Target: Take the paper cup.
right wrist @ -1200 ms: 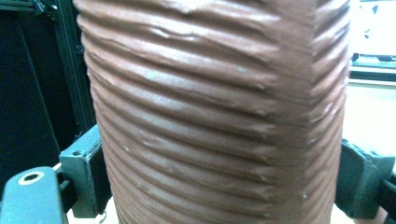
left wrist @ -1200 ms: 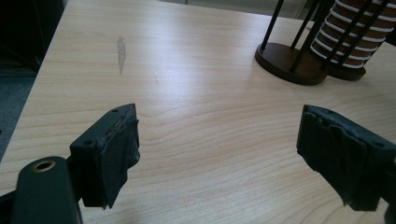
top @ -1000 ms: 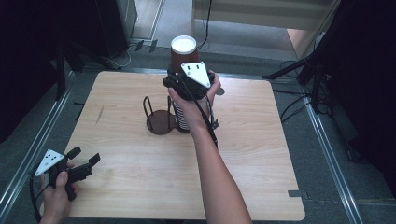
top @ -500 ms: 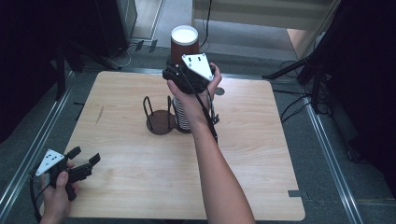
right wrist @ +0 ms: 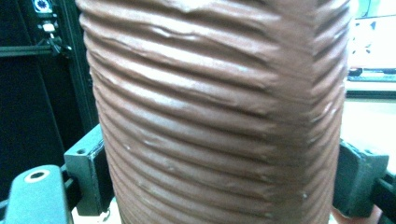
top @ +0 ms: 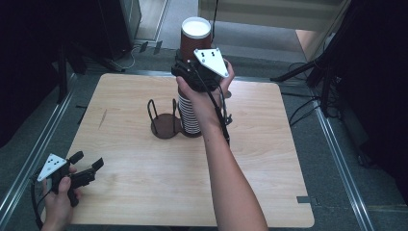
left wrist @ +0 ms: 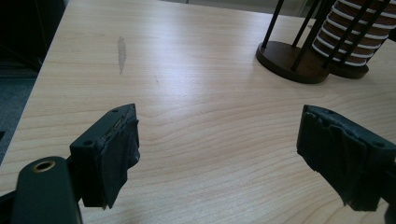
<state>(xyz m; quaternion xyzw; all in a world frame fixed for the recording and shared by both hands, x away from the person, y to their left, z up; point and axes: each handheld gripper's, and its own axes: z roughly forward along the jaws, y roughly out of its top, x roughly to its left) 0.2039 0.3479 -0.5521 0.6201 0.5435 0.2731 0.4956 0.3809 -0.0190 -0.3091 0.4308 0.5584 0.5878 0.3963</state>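
— Gripping the top brown ribbed paper cup [top: 196, 36], the right tool [top: 195, 72] has its pads pressed on either side of the cup's wall; in the right gripper view the corrugated sleeve [right wrist: 215, 116] sits squarely between the two black jaws. They have just been closing onto it.

— Where is that cup in relation to the rest?

— It stands at the top of the stack of cups [top: 190, 113], which sits in the far half of the worktop [top: 269, 159]. The stack rests on one round base of a dark wire cup holder [top: 163, 122]; the neighbouring base is bare. I'd judge the cup is being pulled off the stack, though the hand hides the join, so how far it has come free is hard to say.

— Why hold it so high on the side?

— Probably because a grip on the wall of the uppermost cup lets it slide straight up between the holder's upright wires without dragging the cups below.

— And the other hand?

— The left tool [top: 79, 173] is low at the near left corner of the worktop, well apart from the holder. Its jaws stand apart with nothing between them; the left gripper view shows bare wood between the pads [left wrist: 112, 149]. It seems parked out of the way, perhaps ready to take the cup.
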